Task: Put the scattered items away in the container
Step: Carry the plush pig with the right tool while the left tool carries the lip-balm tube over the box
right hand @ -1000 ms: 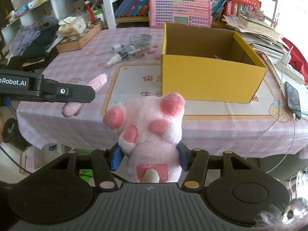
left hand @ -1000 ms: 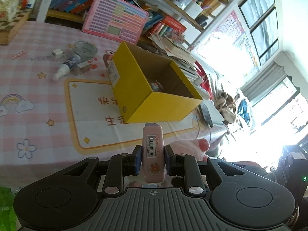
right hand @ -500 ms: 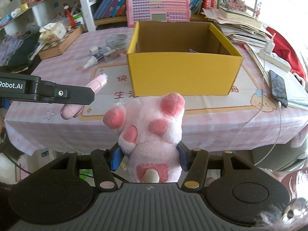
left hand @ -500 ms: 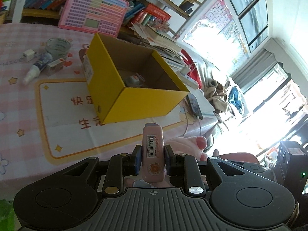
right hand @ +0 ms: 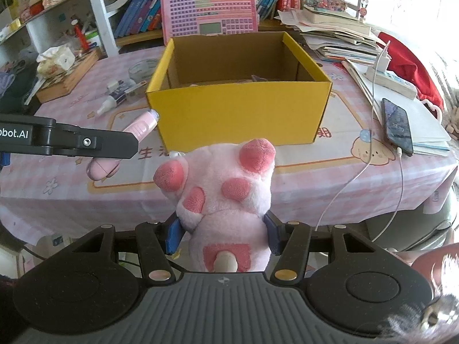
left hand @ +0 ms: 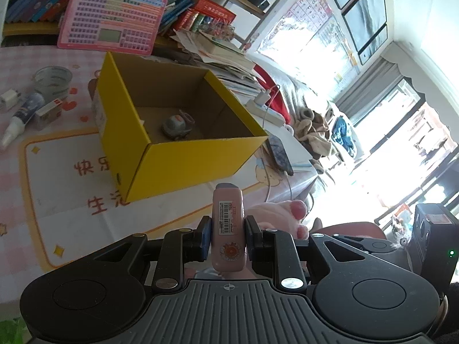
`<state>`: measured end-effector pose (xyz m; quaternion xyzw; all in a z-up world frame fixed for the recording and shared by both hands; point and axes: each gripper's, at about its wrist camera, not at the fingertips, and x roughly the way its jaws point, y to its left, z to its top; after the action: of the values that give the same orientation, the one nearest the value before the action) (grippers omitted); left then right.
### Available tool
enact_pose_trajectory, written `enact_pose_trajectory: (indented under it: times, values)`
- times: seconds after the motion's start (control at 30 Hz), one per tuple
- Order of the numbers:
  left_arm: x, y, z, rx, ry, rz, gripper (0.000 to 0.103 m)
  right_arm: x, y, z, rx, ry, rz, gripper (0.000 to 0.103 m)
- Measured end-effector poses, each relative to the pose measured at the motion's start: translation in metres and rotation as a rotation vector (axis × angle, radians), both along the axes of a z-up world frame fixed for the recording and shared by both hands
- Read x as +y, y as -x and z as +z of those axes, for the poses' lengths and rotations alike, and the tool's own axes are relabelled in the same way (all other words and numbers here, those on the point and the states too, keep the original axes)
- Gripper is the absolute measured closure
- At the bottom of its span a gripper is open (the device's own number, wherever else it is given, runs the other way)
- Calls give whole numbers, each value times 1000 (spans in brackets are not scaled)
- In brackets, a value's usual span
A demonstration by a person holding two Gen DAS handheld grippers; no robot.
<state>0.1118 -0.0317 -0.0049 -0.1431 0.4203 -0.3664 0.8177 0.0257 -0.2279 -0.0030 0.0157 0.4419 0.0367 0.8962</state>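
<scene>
An open yellow cardboard box point(left hand: 183, 154) point(right hand: 238, 114) stands on the pink checked tablecloth, with a small grey toy point(left hand: 176, 126) on its floor. My left gripper point(left hand: 226, 235) is shut on a pink tube point(left hand: 228, 223) with a barcode label, held in front of the box's near corner; the tube also shows in the right wrist view point(right hand: 137, 127). My right gripper point(right hand: 222, 235) is shut on a pink plush toy point(right hand: 226, 189), held in the air before the table's front edge, facing the box.
Left of the box lie a white-tipped tube point(left hand: 20, 117), a small carton point(left hand: 47, 113), a charger plug point(left hand: 8, 96) and a roll of clear tape point(left hand: 53, 78). A phone on a cable point(right hand: 397, 126) and paper stacks point(right hand: 335, 37) lie to the right. A pink toy keyboard point(right hand: 208, 20) leans behind.
Both grippers have moved closer to the box and higher, so its inside and the grey toy show in the left wrist view. Both grips are unchanged.
</scene>
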Motion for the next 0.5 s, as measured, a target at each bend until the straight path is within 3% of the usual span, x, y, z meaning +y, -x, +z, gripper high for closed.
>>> enact_pose_trajectory:
  times: [0.5]
  values:
    - [-37, -39, 21, -102, -11, -36, 80, -34, -49, 17, -61, -28, 3, 50]
